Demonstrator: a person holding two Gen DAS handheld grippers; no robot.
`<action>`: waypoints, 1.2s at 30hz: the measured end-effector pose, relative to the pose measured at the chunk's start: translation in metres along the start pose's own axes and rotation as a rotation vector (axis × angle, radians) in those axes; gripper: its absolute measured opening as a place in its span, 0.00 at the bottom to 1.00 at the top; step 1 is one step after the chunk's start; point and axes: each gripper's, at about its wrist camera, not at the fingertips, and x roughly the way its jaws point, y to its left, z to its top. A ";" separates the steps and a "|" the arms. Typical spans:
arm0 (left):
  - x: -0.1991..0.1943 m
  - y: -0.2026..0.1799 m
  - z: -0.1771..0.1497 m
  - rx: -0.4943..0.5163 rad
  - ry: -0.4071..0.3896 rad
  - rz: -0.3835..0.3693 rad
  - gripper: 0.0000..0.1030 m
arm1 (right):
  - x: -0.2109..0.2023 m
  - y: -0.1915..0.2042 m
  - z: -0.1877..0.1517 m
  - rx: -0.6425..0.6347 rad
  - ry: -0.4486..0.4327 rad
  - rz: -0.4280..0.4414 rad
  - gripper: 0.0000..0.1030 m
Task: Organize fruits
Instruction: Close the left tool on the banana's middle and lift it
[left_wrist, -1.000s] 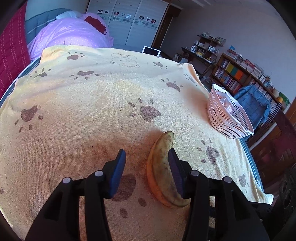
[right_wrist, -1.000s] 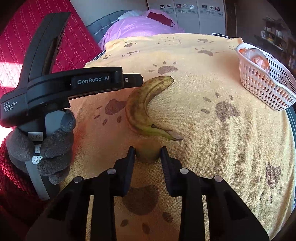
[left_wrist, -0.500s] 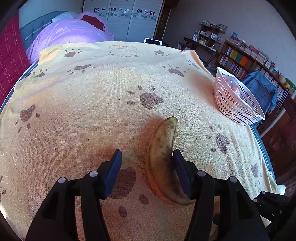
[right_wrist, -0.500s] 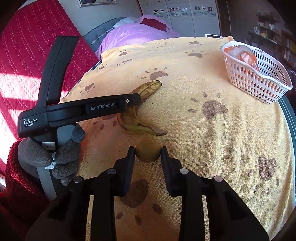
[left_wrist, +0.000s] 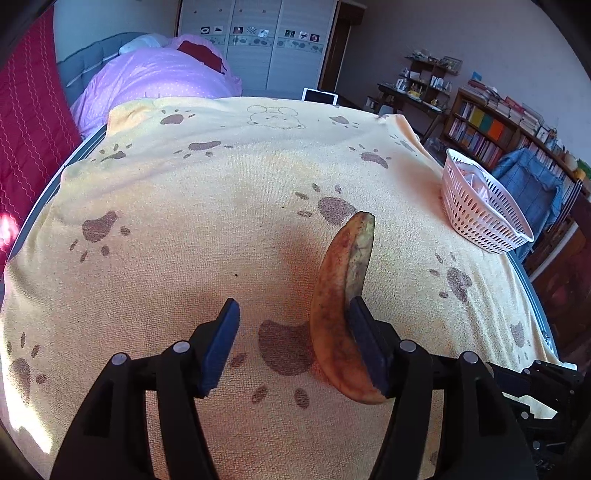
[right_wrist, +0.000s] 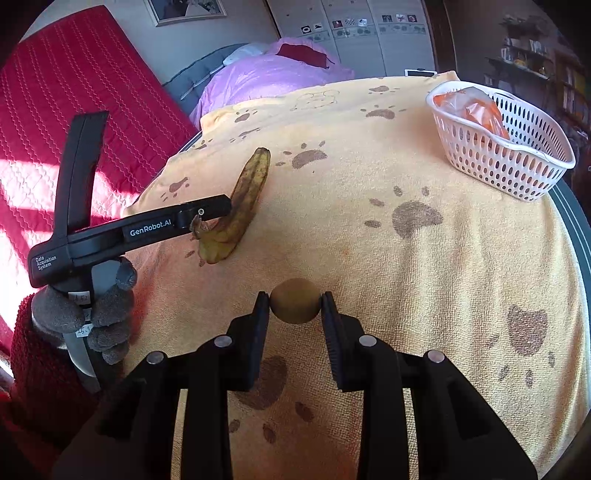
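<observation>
Since the earlier frames, the left gripper (left_wrist: 291, 343) had been spreading its jaws, the brown-spotted yellow banana (left_wrist: 341, 314) leaning on one pad only. The right gripper (right_wrist: 295, 314) clenched a small round brownish fruit (right_wrist: 294, 301). Neither fruit had reached the white perforated plastic basket (right_wrist: 517, 170), both well short of it.

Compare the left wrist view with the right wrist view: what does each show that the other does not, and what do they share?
Only the left wrist view: the bookshelves and a denim jacket behind the basket.

Only the right wrist view: the right hand-held gripper shut on a small round brown fruit, and the gloved hand holding the other device.

Both: the banana beside the open left hand-held gripper, whose jaws have just been opening, the white basket and the paw-print towel.
</observation>
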 end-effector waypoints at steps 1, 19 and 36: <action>-0.001 0.002 -0.001 0.000 -0.002 0.003 0.61 | 0.000 0.000 0.000 -0.002 0.000 0.001 0.29; -0.036 0.034 -0.028 -0.040 -0.003 0.026 0.60 | 0.010 0.000 0.008 0.011 0.008 0.022 0.29; -0.008 -0.023 -0.006 0.014 0.053 -0.047 0.60 | 0.003 -0.017 0.018 0.079 -0.049 0.013 0.29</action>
